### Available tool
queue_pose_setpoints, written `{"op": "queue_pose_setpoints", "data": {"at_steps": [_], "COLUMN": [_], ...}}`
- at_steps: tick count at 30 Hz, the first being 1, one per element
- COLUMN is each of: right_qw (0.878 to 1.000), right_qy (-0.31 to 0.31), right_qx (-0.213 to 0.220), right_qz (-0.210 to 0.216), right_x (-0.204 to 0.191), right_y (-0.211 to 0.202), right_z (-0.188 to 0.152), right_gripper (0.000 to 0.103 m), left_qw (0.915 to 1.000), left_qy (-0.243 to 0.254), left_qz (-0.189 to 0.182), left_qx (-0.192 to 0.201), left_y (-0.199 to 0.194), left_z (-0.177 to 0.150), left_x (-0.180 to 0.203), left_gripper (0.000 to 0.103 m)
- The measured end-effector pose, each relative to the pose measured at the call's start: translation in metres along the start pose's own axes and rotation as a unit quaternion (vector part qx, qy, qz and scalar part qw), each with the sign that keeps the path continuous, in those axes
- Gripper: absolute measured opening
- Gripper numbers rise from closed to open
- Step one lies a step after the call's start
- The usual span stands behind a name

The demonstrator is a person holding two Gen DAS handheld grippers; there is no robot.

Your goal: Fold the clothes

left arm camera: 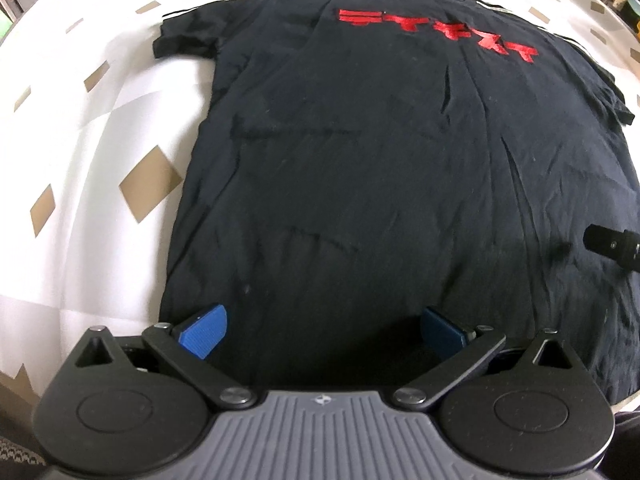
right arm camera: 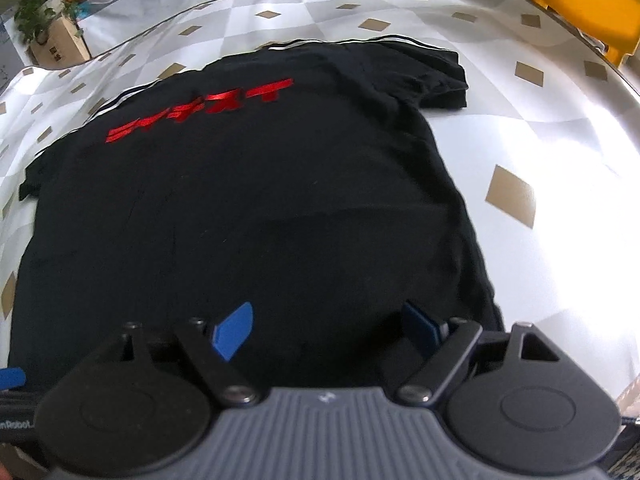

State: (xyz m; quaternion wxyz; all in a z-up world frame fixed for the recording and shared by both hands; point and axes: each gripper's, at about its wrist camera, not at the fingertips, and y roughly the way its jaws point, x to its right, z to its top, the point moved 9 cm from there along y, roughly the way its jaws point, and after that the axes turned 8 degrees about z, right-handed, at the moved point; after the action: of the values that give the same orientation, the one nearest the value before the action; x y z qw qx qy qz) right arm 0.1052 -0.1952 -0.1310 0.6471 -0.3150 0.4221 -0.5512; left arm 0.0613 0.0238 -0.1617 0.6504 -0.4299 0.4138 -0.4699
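T-shirt point(left arm camera: 360, 168) is laid flat on the tablecloth point(left arm camera: 92, 152), black, red lettering point(left arm camera: 436, 34) at the far end, hem toward me. Left to right: left sleeve point(left arm camera: 184, 38) is spread out on the cloth, body mostly smooth with a few light creases mid-panel, right sleeve point(right arm camera: 436, 80) bunched a bit near the far right corner. My left gripper point(left arm camera: 322, 332) hangs over the near hem close to the shirt's left edge, jaws spread wide, nothing between the blue pads point(left arm camera: 206, 332). My right gripper point(right arm camera: 328, 330) sits over the near hem close to the right edge, also released and wide, empty. From the left view I can see part of the right tool at the frame's right edge, so both are over the same hem line, well apart. I read this as pre-grasp: shirt flattened, first fold not started. Can't tell if the pads touch fabric yet. Next move needs both grippers down onto the hem corners, pinch both layers, then lift evenly and carry toward the lettering. Risk: catching the top layer only, or dragging the tablecloth with it. The bunched right sleeve may want tucking first.
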Motion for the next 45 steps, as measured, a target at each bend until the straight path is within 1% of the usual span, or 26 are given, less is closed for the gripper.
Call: {"op": "queue_pose_setpoints", "data": {"at_steps": [3, 7, 15, 20, 23, 27, 28, 31, 40, 45], "right_qw": [1.000, 1.000, 0.998, 0.999, 0.998, 0.996, 0.997, 0.997, 0.998, 0.997], "right_qy": [-0.010, -0.027, -0.061, -0.045, -0.057, -0.072, -0.065, -0.056, -0.040, -0.054], "right_qx": [0.003, -0.009, -0.024, -0.021, -0.033, -0.039, -0.040, -0.041, -0.046, -0.053], "right_qz": [0.004, 0.002, -0.018, -0.012, -0.020, -0.030, -0.030, -0.032, -0.030, -0.031], "right_x": [-0.009, -0.017, -0.023, -0.022, -0.024, -0.025, -0.023, -0.020, -0.017, -0.020], "right_y": [-0.008, -0.010, -0.012, -0.017, -0.018, -0.018, -0.018, -0.018, -0.025, -0.026], "right_z": [-0.008, -0.021, -0.033, -0.038, -0.046, -0.053, -0.053, -0.056, -0.066, -0.072], "right_gripper": [0.081, 0.081, 0.083, 0.082, 0.083, 0.089, 0.092, 0.095, 0.093, 0.094], "left_qw": [1.0000, 0.9999, 0.9998, 0.9999, 0.9999, 0.9998, 0.9998, 0.9998, 0.9998, 0.9997], "left_qy": [0.001, 0.003, 0.008, 0.004, 0.004, 0.007, 0.009, 0.017, 0.018, 0.019], "left_qz": [-0.002, -0.009, -0.015, -0.014, -0.014, -0.015, -0.015, -0.013, -0.011, -0.011], "left_qx": [0.001, -0.001, -0.006, -0.006, -0.008, -0.008, -0.008, -0.005, -0.004, -0.006], "left_y": [-0.004, -0.006, -0.006, -0.008, -0.010, -0.010, -0.010, -0.009, -0.016, -0.018], "left_z": [-0.005, -0.011, -0.020, -0.022, -0.025, -0.028, -0.029, -0.031, -0.040, -0.046], "left_x": [0.001, 0.002, 0.004, 0.004, 0.003, 0.003, 0.003, 0.003, 0.003, 0.003], "left_gripper": [0.103, 0.103, 0.103, 0.103, 0.103, 0.103, 0.103, 0.103, 0.103, 0.103]}}
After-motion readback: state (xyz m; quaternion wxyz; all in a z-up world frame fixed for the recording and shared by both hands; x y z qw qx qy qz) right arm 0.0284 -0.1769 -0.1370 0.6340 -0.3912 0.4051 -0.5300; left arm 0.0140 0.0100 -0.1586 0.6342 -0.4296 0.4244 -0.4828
